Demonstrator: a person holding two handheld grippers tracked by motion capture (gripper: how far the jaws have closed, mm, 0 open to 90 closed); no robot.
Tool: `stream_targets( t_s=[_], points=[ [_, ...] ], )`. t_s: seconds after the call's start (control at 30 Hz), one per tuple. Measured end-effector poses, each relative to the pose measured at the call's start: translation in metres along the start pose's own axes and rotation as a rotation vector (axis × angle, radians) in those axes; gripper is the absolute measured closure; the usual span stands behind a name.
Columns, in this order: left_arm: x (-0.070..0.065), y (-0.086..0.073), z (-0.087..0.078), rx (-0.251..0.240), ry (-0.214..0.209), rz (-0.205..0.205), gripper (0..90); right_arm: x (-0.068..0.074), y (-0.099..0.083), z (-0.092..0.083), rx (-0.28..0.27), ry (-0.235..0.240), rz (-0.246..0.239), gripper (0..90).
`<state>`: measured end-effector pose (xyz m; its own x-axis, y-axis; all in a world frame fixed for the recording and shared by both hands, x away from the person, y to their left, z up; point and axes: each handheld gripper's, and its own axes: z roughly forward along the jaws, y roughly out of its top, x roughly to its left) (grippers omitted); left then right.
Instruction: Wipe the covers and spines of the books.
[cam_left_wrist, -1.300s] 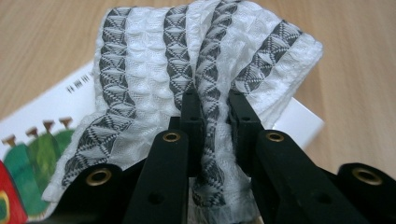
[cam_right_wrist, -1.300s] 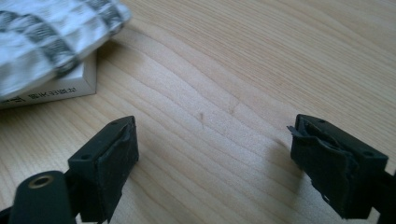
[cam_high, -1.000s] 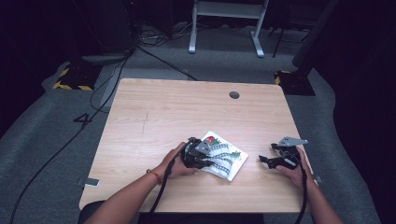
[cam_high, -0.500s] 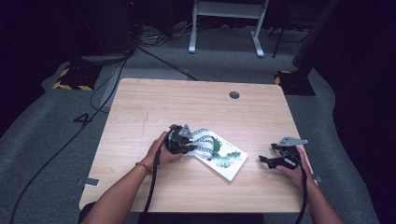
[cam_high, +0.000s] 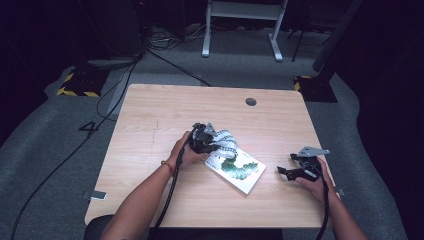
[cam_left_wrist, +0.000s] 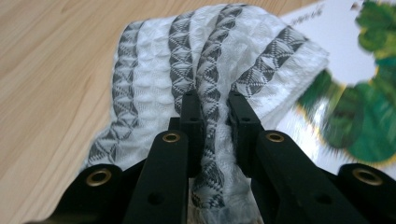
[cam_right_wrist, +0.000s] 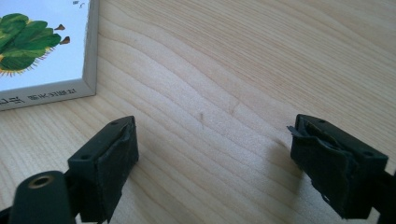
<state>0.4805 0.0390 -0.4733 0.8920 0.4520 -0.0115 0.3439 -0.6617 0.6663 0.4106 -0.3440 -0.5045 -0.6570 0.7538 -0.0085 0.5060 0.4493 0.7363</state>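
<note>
My left gripper (cam_left_wrist: 210, 105) pinches a fold of the patterned cloth (cam_high: 223, 140) over the book (cam_high: 235, 170) mid-table, while my right gripper (cam_right_wrist: 212, 154) rests wide open, holding nothing, near the right edge.

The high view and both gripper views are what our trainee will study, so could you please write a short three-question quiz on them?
1. True or false: the left tool is shut on the white cloth with grey patterned stripes.
2. What lies between the right tool's jaws? A) cloth B) bare light wooden table C) book
3. Fill in: the cloth lies partly on the white book with the green picture and partly on the ___.

Key: 1 true; 2 B; 3 table.
</note>
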Motion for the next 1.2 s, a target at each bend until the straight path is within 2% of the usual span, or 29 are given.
stream_targets(
  t_s=[0.1,0.13,0.17,0.23,0.4,0.53,0.63,0.83,1.03,1.2],
  points=[
    [-0.009,0.015,0.011,0.021,-0.011,0.035,80.0,0.0,0.0,0.0,0.0,0.001,0.001,15.2],
    [-0.017,0.024,0.018,0.032,-0.024,0.064,80.0,0.0,0.0,0.0,0.0,0.0,0.0,15.2],
    [-0.017,0.024,0.018,0.032,-0.024,0.064,80.0,0.0,0.0,0.0,0.0,0.0,0.0,15.2],
    [-0.028,0.032,0.024,0.027,-0.058,0.076,80.1,0.0,0.0,0.0,0.0,0.0,0.0,15.2],
    [-0.067,0.049,0.036,0.031,-0.141,0.176,80.1,0.0,0.0,0.0,0.0,0.001,0.001,15.3],
    [-0.099,0.047,0.042,0.034,-0.215,0.243,80.5,0.0,0.0,0.0,0.0,-0.001,0.001,15.3],
    [-0.101,0.041,0.036,0.033,-0.23,0.251,80.5,0.0,0.0,0.0,0.001,-0.002,0.001,15.2],
    [-0.091,0.014,0.016,0.03,-0.248,0.216,80.6,0.0,0.0,0.0,0.0,0.001,-0.001,15.2],
    [-0.073,-0.017,-0.011,0.037,-0.199,0.157,80.5,0.0,0.0,0.0,0.0,0.002,0.001,15.2],
    [-0.051,-0.034,-0.025,0.038,-0.144,0.096,80.5,0.0,0.0,0.0,0.0,0.001,0.0,15.2]
  ],
)
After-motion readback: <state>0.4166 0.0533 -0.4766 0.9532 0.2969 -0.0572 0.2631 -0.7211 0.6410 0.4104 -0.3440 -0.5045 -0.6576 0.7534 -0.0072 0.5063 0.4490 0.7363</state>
